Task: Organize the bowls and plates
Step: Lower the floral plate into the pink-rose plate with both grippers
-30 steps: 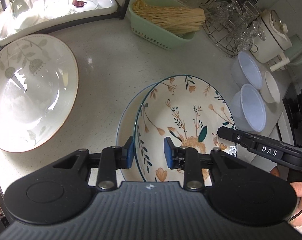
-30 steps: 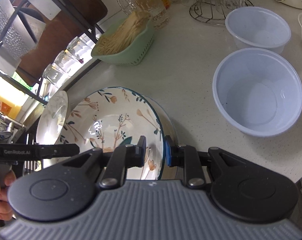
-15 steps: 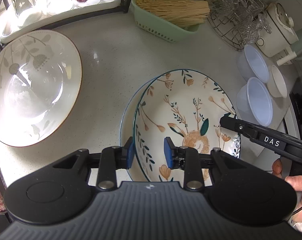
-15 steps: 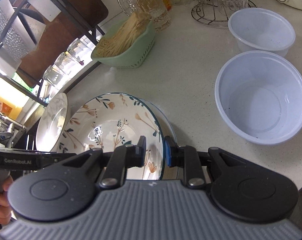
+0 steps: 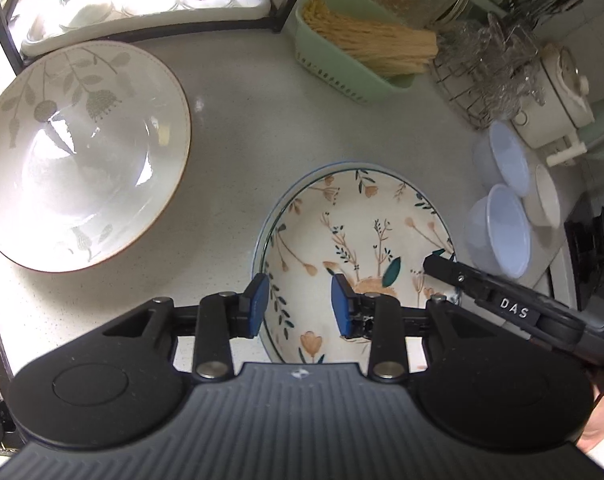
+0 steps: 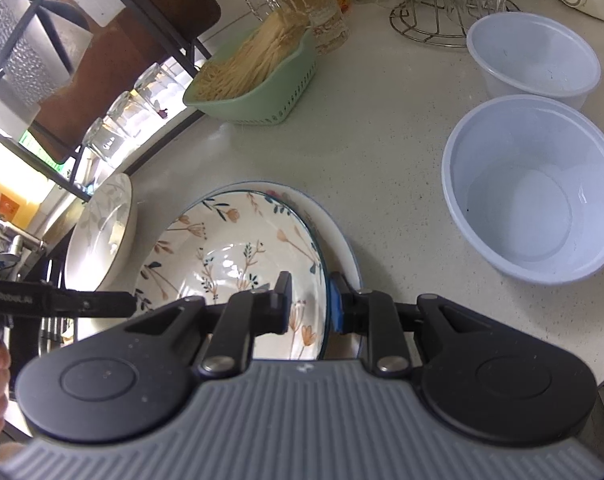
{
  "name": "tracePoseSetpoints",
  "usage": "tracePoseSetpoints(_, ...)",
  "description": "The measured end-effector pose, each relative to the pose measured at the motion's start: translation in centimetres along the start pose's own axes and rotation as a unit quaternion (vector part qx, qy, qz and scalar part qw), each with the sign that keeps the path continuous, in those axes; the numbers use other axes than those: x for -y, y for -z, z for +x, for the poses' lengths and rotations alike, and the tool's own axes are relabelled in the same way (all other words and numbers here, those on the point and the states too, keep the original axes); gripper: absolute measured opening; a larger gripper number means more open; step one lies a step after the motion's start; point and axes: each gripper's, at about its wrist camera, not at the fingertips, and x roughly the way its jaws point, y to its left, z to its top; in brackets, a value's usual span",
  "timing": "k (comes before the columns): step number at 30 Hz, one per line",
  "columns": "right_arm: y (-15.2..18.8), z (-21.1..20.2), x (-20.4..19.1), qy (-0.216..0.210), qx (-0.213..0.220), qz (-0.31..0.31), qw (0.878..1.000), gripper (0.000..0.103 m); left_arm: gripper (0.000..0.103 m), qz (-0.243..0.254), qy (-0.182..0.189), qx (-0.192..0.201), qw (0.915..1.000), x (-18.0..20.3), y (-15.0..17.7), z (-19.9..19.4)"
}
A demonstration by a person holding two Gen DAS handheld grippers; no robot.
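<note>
The right claw (image 5: 442,266) read "DAS" and gripped the floral bowl's (image 5: 358,240) rim. The left claw (image 5: 298,306), opening around the rim, had let the bowl settle lower into the plate (image 6: 342,248).

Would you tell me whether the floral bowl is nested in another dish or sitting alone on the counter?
Nested: the floral bowl sits inside a plain white dish, whose rim shows beyond its edge.

Flowered bowl (image 5: 354,240) sits in a second bowl (image 6: 342,248) near the counter's (image 5: 230,152) front edge. Leaf-pattern bowl (image 5: 78,152) to its left. Basket (image 5: 342,68) behind, toward the back edge. Two plastic bowls (image 6: 530,188) at the right.
</note>
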Motion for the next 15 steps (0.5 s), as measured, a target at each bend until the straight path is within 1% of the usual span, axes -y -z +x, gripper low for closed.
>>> tracePoseSetpoints(4,0.2,-0.3,-0.5,0.015,0.005,-0.01,1.0,0.023,0.038,0.004,-0.001,0.012,0.9999,0.4,0.2,-0.6)
tracePoseSetpoints(8,-0.1,-1.7,-1.5,0.041,0.033,-0.036,0.998,0.023,0.038,0.008,-0.004,0.032,0.9994,0.7,0.5,-1.8)
tracePoseSetpoints(12,-0.6,-3.2,-2.3,0.052,0.057,-0.054,0.996,0.023,0.038,0.004,0.001,0.057,0.9983,1.4,0.6,-3.4)
tracePoseSetpoints(15,-1.0,-4.6,-3.0,0.052,0.073,-0.062,0.994,0.023,0.038,0.01,-0.001,0.081,0.9967,2.0,0.6,-5.0)
